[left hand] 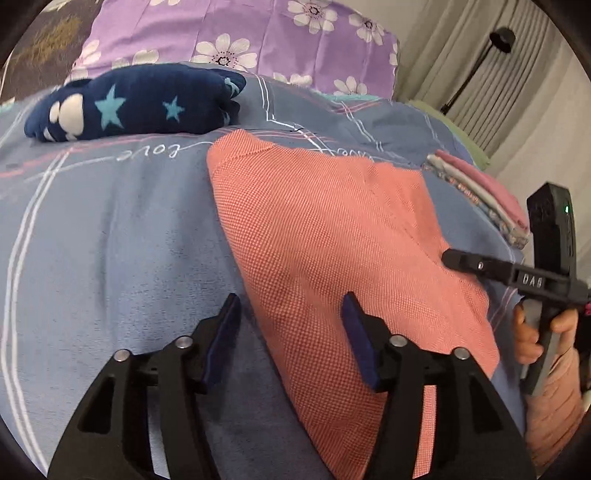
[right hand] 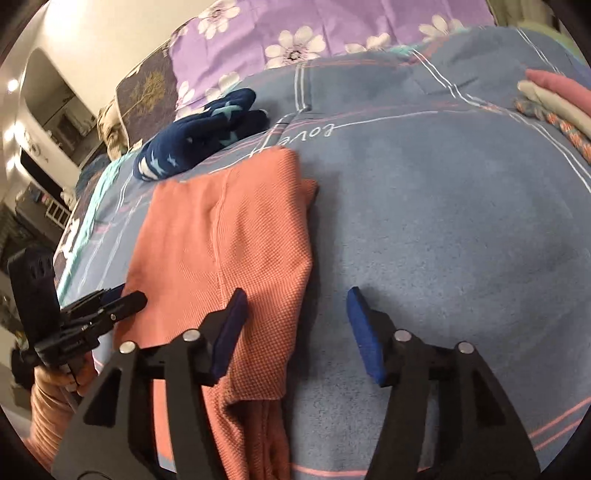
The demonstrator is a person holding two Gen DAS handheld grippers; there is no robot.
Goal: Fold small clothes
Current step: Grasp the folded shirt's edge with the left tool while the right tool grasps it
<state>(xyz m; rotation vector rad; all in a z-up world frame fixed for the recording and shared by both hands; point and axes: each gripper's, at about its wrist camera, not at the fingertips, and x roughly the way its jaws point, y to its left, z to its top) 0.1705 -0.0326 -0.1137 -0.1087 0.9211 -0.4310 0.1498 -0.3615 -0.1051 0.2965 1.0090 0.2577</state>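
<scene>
Left wrist view is looking down on a bed (left hand: 110,229) covered by a blue-grey sheet with white and pink lines and the word "love", with a purple flowered pillow (left hand: 236,33) lying beyond the gripper and pale curtains (left hand: 461,74) hanging far off to its right. The left gripper (left hand: 291,332) is standing with its blue pads well apart and gripping nothing; the left edge of the salmon-pink garment (left hand: 332,236) is lying between the pads, the right pad over the cloth and the left pad over bare sheet. A dark blue star-patterned garment (left hand: 140,103) is sitting bunched ahead and to the left, and a stack of folded clothes (left hand: 484,192) is resting ahead to the right. The right gripper (right hand: 295,332), held by a hand (left hand: 532,336) in a pink sleeve, is likewise standing wide and holding nothing in the right wrist view; its left pad is hanging over the garment's right edge, the right pad over the sheet. The garment is lying partly folded, flat, stretching away ahead of both grippers.
</scene>
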